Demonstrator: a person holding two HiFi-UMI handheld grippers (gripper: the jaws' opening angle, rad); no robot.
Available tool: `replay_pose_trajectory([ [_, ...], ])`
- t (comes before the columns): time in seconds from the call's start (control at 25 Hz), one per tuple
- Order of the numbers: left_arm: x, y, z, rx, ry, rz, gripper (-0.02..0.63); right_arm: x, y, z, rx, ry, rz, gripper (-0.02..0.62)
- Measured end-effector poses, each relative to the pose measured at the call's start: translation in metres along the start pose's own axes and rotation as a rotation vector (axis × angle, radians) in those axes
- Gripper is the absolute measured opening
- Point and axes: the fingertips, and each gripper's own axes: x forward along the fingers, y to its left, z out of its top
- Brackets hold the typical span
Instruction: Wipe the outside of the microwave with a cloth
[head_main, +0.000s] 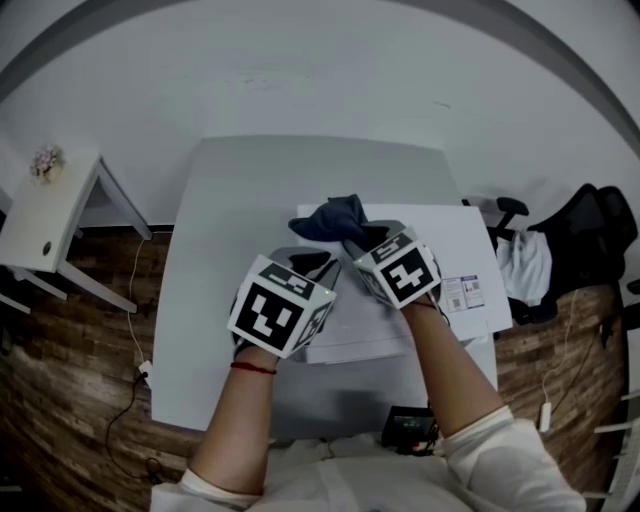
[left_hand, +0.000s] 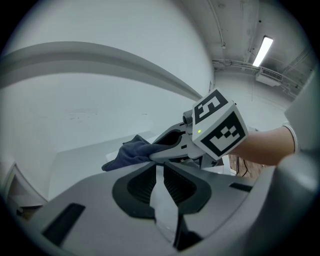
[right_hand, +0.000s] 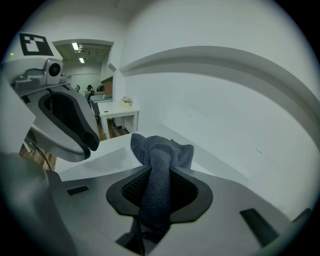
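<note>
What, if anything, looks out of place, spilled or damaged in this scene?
Nothing stands out. The dark cloth is bunched in the right tool above the grey table, as wiping needs; nothing looks spilled or broken.

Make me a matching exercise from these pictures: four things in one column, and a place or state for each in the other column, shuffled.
Things:
1. dark blue fabric cloth
2. left gripper
3. small white side table
4. black office chair

Places or states:
A. nothing between its jaws
B. far right of the head view
C. clamped in the right gripper
D. far left of the head view, with a small flower bunch on top

Pairs: 1-C, 2-A, 3-D, 4-B
</note>
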Motion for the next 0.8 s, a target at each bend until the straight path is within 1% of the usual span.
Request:
replay_pose_trajectory([
  [0.12,-0.014,0.022,-0.011,0.025,-0.008,0.028,0.05,0.009,0.027,0.015,-0.083,-0.009,0.084,0.108],
  [0.28,-0.038,0.051,-0.022,0.059,-0.034,0.051,0.078,0.013,0.056,0.027,-0.217,-0.016,0.203,0.107],
  [0.4,-0.048,0.07,-0.028,0.106,-0.034,0.064,0.087,0.012,0.078,0.031,-0.308,-0.025,0.316,0.109],
  [0.48,-0.049,0.078,-0.037,0.151,-0.003,0.06,0.101,0.01,0.091,0.032,-0.359,-0.028,0.387,0.109],
  [0.56,-0.044,0.081,-0.051,0.192,0.049,0.032,0.13,0.008,0.096,0.031,-0.394,-0.022,0.43,0.109],
  [0.64,-0.034,0.081,-0.069,0.232,0.121,-0.009,0.174,0.008,0.096,0.029,-0.4,-0.009,0.457,0.114],
  [0.72,-0.024,0.084,-0.085,0.283,0.185,-0.026,0.19,0.007,0.098,0.029,-0.389,-0.002,0.477,0.129],
  [0.8,-0.017,0.089,-0.086,0.321,0.194,-0.023,0.189,0.007,0.1,0.029,-0.384,0.005,0.488,0.153],
])
